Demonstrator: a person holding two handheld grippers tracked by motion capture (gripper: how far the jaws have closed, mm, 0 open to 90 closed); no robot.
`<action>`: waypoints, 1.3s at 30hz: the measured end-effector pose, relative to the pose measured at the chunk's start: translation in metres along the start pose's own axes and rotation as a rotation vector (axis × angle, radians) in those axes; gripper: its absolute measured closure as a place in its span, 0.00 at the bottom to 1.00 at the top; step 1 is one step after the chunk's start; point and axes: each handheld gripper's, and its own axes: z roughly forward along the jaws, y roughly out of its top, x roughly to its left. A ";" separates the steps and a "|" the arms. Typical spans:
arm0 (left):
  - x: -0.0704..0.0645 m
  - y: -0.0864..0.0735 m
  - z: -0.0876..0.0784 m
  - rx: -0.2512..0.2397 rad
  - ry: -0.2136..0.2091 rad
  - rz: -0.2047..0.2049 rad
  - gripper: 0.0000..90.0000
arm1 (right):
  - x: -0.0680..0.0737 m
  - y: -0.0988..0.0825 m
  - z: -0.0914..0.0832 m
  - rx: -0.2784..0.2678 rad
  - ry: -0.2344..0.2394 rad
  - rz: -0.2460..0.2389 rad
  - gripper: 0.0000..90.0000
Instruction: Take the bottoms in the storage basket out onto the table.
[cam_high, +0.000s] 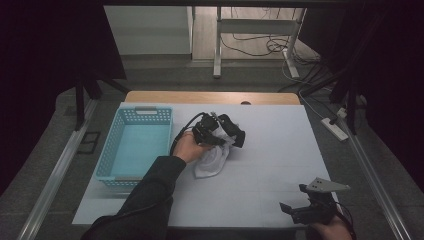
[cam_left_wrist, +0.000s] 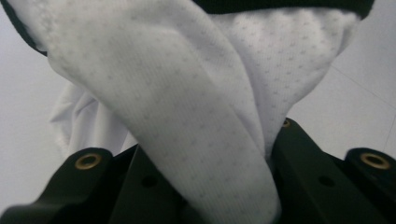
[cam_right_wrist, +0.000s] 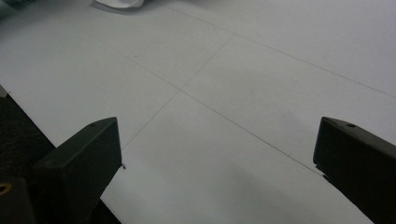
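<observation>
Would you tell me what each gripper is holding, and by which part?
The left gripper pinches a fold of the white cloth; the right gripper is open, holding nothing.

left tongs (cam_high: 227, 134) sit mid worktop (cam_high: 280, 150), a little toward the far side. cloth (cam_high: 214, 157) lies directly under and just near-side of them, one fold up between their jaws. basket (cam_high: 134, 145) is just left of the left tongs, along the worktop's left edge. right tongs (cam_high: 300, 207) are at the near right corner, well apart from the cloth, which lies far-left of them.
</observation>
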 end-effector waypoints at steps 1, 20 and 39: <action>0.000 -0.001 0.002 0.004 -0.002 -0.004 0.85 | 0.000 0.000 0.000 0.000 0.000 0.000 0.01; -0.001 -0.015 0.038 0.037 0.025 0.030 0.78 | 0.000 0.000 0.000 0.001 0.000 -0.004 0.01; -0.005 -0.013 0.036 0.051 0.127 0.034 0.51 | 0.000 0.000 0.000 0.003 0.000 -0.006 0.02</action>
